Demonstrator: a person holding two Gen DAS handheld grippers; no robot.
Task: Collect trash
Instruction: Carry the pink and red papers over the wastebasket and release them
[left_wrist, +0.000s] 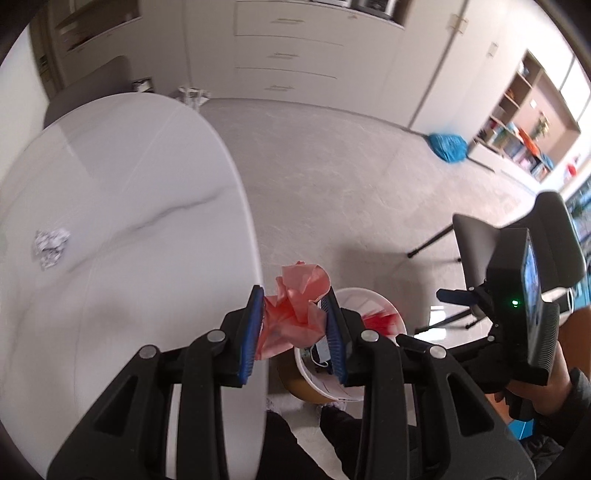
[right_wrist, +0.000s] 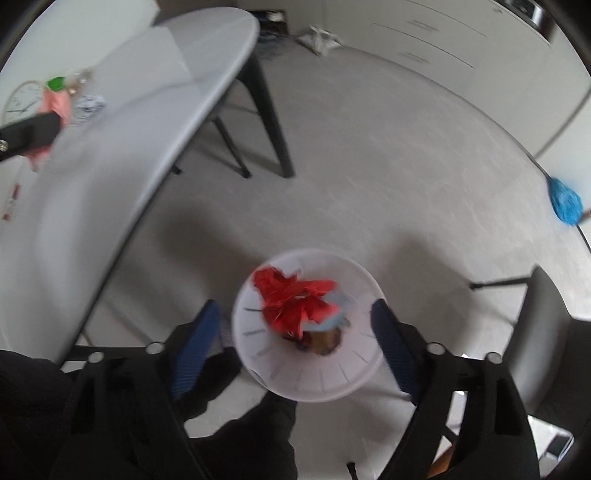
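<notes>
The left gripper (left_wrist: 295, 325) is clamped on a crumpled wad of pink paper (left_wrist: 295, 306): both blue pads (left_wrist: 253, 328) press into its sides, and the wad bulges up past the fingertips toward twelve o'clock. The jaws stand only narrowly apart, at the width of the squeezed paper. In the left wrist view this gripper sits at the rim of the white table (left_wrist: 129, 221), with the white waste bin (left_wrist: 369, 306) just beyond its right finger at about four o'clock of the wad.

The right gripper (right_wrist: 295, 332) points steeply down with its jaws spread wide; nothing is between the pads (right_wrist: 395, 350) and they touch nothing. The bin (right_wrist: 310, 369) lies below on the floor (right_wrist: 369, 166), framed between the two fingers. A crumpled red paper (right_wrist: 295, 299) sits in or just over its mouth, blurred, above some blue and brown scraps.

On the tabletop, at nine o'clock in the left wrist view, a white crumpled paper ball (left_wrist: 51, 247) lies well apart from both grippers. A blue broom head (left_wrist: 448, 146) rests on the floor at two o'clock
</notes>
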